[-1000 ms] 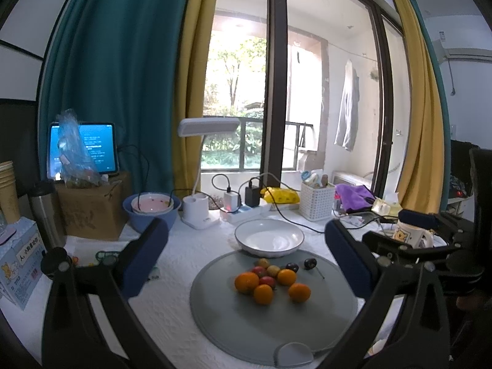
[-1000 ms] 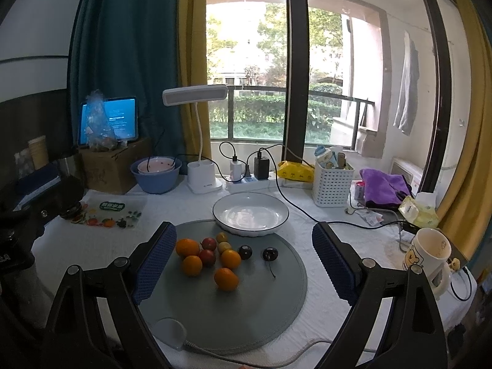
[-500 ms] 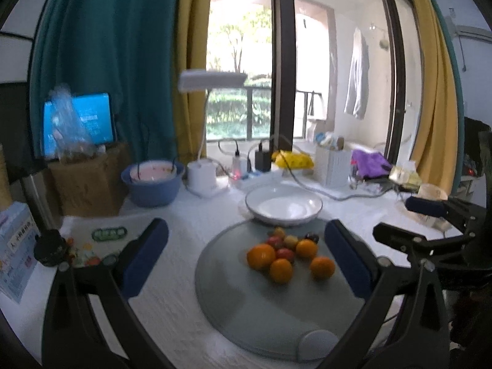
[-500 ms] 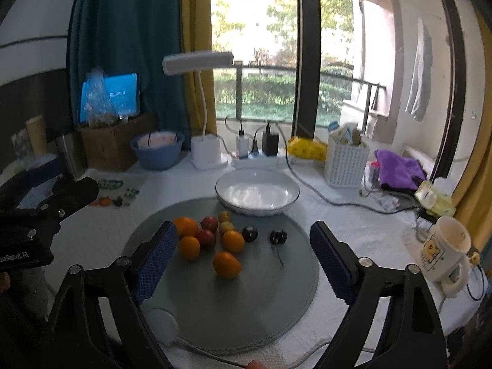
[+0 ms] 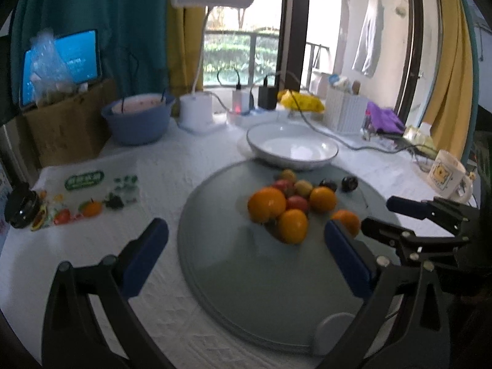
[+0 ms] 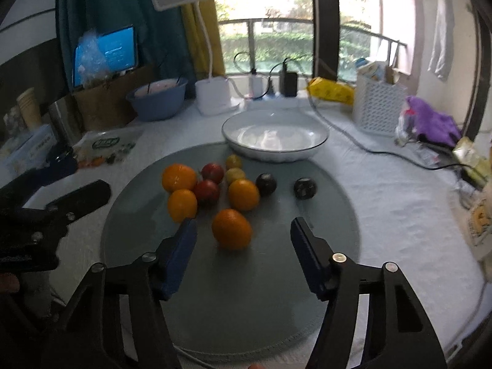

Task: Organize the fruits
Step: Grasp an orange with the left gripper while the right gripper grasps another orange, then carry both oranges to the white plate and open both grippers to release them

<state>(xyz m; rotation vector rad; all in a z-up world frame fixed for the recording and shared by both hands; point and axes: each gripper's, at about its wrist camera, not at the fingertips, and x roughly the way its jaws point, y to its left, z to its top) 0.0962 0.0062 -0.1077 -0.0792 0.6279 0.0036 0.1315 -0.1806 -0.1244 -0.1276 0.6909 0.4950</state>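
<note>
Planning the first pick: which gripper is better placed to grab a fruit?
Probably the right gripper: its open jaws already line up with the nearest orange. The left gripper sits farther from the pile, also open.

A round grey mat [image 5: 264, 279] lies on the white table [image 5: 172, 166], and on its far half sits a cluster of oranges [image 5: 267, 204], small red and yellow fruits and two dark ones. A white bowl [image 5: 292, 147] rests at the mat's far edge. The left gripper [image 5: 246, 240] hangs spread wide above the mat's near side, holding nothing, while the right gripper [image 5: 412, 215] reaches in over the mat's right edge.
</note>
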